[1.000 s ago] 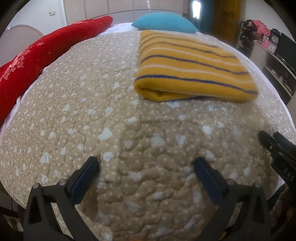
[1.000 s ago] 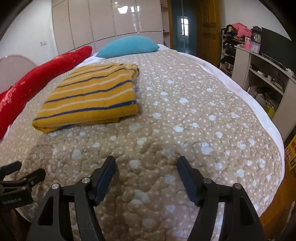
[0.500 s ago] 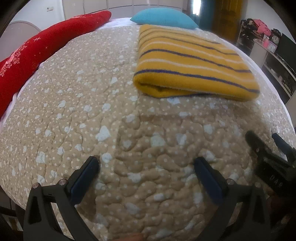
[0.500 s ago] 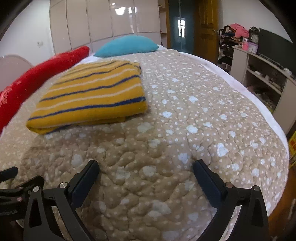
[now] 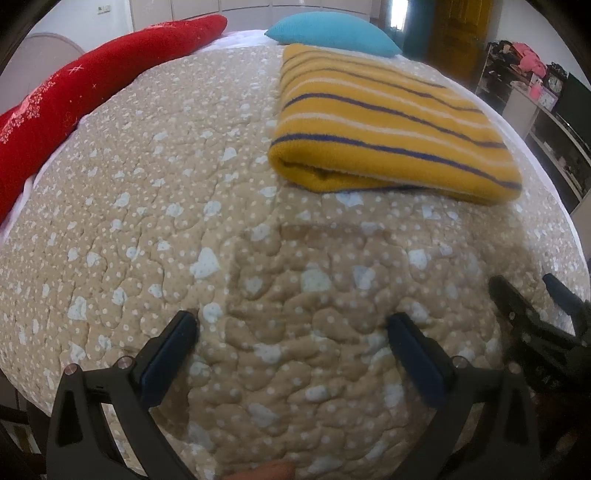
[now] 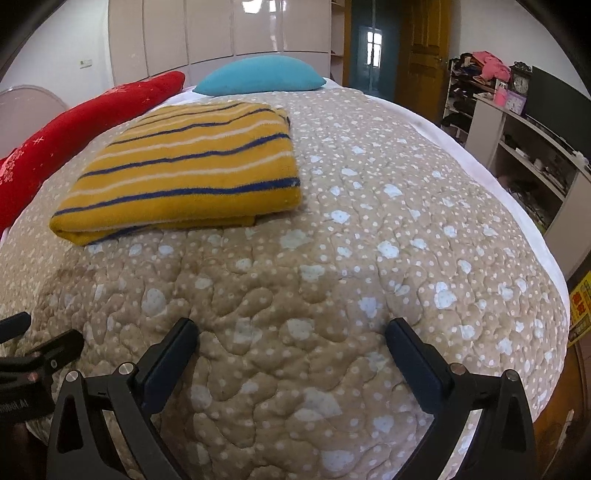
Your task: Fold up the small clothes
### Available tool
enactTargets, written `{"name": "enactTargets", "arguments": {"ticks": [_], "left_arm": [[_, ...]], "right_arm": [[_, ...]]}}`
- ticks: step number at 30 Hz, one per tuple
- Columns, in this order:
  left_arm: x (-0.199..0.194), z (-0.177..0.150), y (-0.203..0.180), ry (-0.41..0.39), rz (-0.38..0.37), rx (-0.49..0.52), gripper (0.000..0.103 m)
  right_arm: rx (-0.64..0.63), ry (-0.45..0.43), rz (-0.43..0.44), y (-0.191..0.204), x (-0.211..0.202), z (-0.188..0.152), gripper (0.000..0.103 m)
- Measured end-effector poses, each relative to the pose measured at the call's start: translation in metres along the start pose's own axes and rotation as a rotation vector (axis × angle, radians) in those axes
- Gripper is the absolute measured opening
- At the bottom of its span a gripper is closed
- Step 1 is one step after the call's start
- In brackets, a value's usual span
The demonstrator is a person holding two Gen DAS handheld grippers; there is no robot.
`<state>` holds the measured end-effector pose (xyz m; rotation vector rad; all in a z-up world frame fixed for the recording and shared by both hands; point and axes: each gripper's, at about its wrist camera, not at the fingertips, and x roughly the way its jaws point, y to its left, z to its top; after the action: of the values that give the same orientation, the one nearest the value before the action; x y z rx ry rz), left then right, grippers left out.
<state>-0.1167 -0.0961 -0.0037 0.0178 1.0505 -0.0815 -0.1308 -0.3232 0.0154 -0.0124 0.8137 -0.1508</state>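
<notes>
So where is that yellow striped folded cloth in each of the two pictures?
Left wrist view: the folded yellow cloth lies upper right of centre, on the spotted bedcover, beyond the open gripper.
Right wrist view: the same cloth lies upper left of centre, on the bedcover.
Shared landmark: the blue pillow sits just behind the cloth at the far end of the bed in both views.
</notes>
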Motion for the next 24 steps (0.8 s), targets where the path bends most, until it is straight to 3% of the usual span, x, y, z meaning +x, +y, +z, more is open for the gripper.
{"name": "enactTargets", "arguments": {"ticks": [24], "left_arm": [[-0.0033,-0.0047,-0.0024,-0.031,0.007,0.022,0.103]], "right_arm": [[-0.006,-0.030,-0.028,0.0054,-0.0036,-0.0039,0.103]]}}
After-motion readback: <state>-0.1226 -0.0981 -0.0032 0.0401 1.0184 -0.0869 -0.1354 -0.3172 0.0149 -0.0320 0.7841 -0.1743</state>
